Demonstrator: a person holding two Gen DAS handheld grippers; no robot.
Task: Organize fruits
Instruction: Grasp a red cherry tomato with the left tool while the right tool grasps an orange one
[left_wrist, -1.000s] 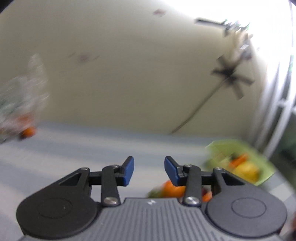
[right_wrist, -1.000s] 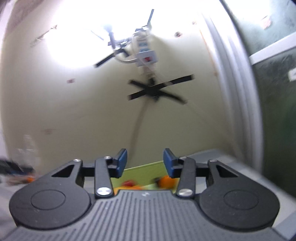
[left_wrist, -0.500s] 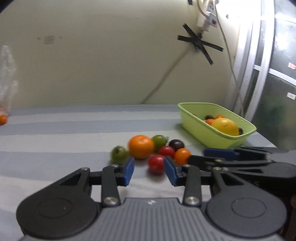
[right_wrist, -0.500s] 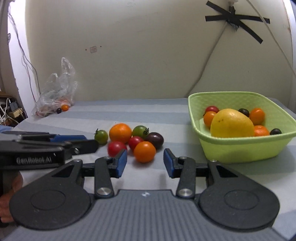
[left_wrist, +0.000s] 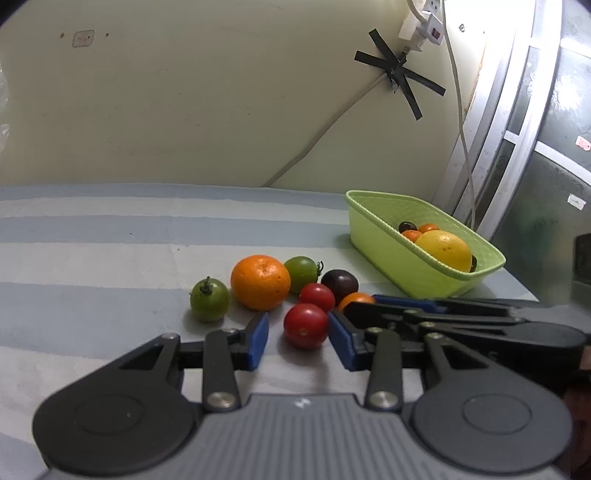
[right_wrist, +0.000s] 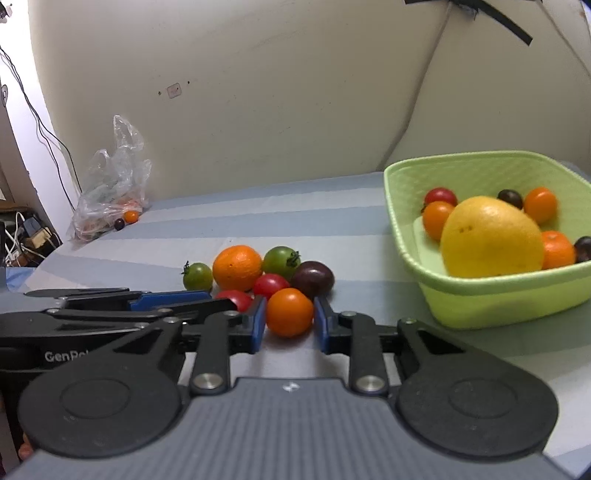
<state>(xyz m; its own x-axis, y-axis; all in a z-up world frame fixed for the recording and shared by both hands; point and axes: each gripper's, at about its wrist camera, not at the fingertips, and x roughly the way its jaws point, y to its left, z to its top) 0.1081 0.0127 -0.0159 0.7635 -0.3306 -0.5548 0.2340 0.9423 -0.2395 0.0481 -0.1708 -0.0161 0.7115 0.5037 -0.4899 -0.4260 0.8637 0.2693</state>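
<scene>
A striped blue-and-grey surface (right_wrist: 295, 221) runs back to a cream wall, with a lime-green basket (right_wrist: 517, 295) near its right edge. The basket holds one large yellow citrus fruit (right_wrist: 491, 236) among several small orange, red and dark tomatoes. At the far left corner, a crumpled clear plastic bag (right_wrist: 110, 192) leans against the wall, with two tiny fruits just beside it.

Loose fruit sits clustered at the middle of the surface, well apart from the bag and near the basket. A mandarin (right_wrist: 237, 267) is the biggest of the group, flanked by a green tomato (right_wrist: 197, 276) on its left and a second green tomato (right_wrist: 281, 260) on its right. A dark purple tomato (right_wrist: 314, 278) and two red tomatoes lie in front.

The right gripper (right_wrist: 290, 325) brackets an orange tomato (right_wrist: 290, 312) at the cluster's front edge; its jaws are closing, and the blue pads stand just beside the skin without clearly pressing on it. The left gripper (left_wrist: 298, 341) reaches in alongside, its jaws apart on either side of a red tomato (left_wrist: 306, 325) with a gap showing on both sides. The two grippers lie close together, nearly side by side.
</scene>
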